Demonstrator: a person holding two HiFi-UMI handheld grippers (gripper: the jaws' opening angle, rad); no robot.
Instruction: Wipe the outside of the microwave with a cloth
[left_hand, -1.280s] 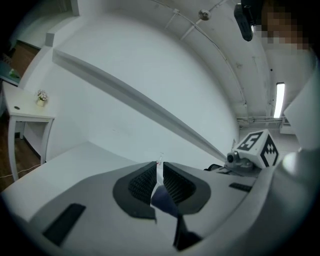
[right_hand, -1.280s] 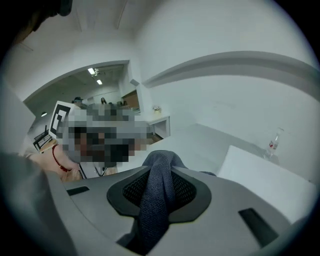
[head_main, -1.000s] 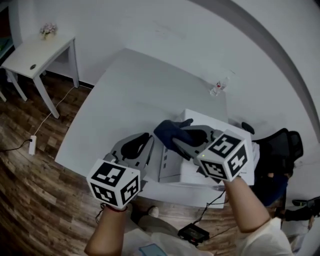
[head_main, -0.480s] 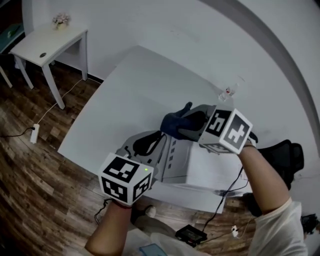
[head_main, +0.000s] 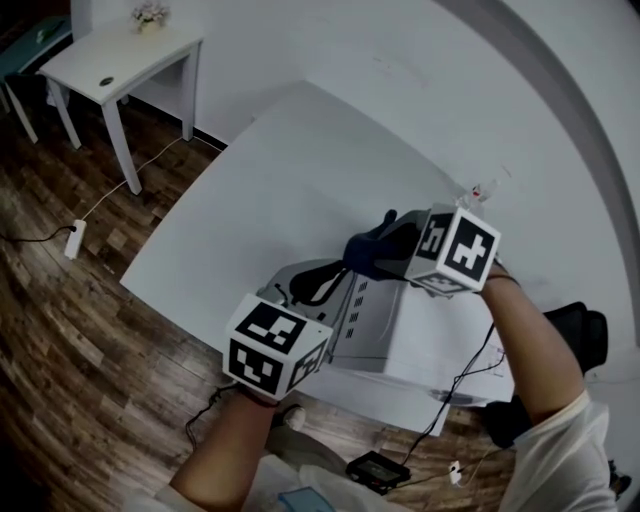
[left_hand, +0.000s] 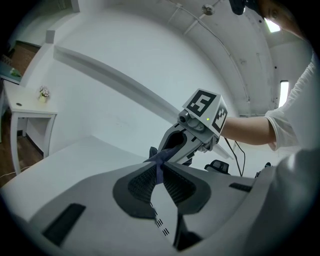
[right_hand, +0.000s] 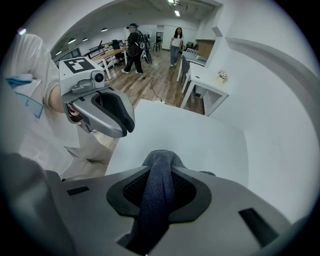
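Observation:
A white microwave (head_main: 440, 340) stands at the near right of the white table (head_main: 280, 170). My right gripper (head_main: 372, 252) is shut on a dark blue cloth (head_main: 368, 250) at the microwave's far left top corner. In the right gripper view the cloth (right_hand: 156, 200) runs between the jaws and bulges past the right gripper (right_hand: 159, 167). My left gripper (head_main: 312, 282) hovers beside the microwave's vented left side, jaws together with nothing held. In the left gripper view the left gripper (left_hand: 159, 167) points at the right gripper (left_hand: 167, 150) and the cloth (left_hand: 154, 154).
A small glass (head_main: 480, 190) stands on the table behind the microwave. A white side table (head_main: 120, 60) is at the far left. A cord and black adapter (head_main: 375, 468) lie on the wooden floor near me. A black chair (head_main: 580, 330) is at the right. Two people (right_hand: 135, 42) stand far off.
The right gripper has carried the cloth away from me, from over the microwave's top to its far left corner. The left gripper has shifted right, closer to the microwave's left side.

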